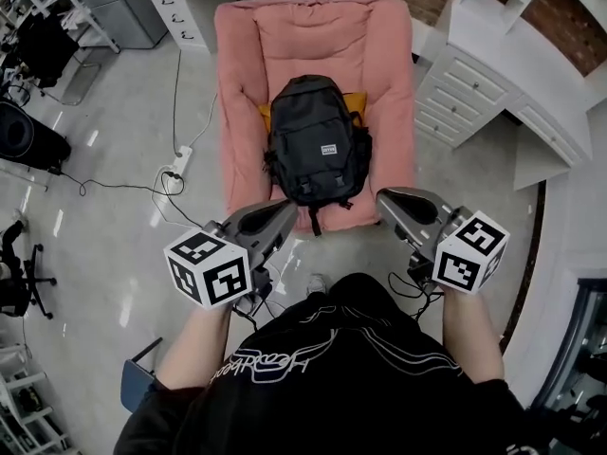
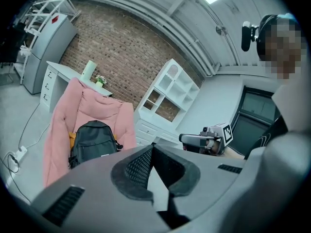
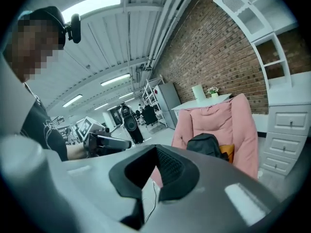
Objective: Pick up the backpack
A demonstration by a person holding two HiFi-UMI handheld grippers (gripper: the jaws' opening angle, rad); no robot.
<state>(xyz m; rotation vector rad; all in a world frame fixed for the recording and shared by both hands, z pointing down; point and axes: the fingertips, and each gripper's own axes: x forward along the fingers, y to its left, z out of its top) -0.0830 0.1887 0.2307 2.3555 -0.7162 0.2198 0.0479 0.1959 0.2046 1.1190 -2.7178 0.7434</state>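
My left gripper [image 1: 285, 209] and my right gripper [image 1: 383, 197] are both closed and empty, and the backpack [image 1: 317, 142] rests on the pink armchair [image 1: 245, 112] ahead, apart from them, so I should open the jaws before reaching its top.

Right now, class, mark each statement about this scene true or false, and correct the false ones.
1. The backpack lies on the pink chair. True.
2. The left gripper grips a backpack strap. False: it is shut on nothing and is short of the backpack.
3. The right gripper is shut. True.
4. The backpack is red. False: it is black.
5. A power strip lies on the floor, left of the chair in the head view. True.
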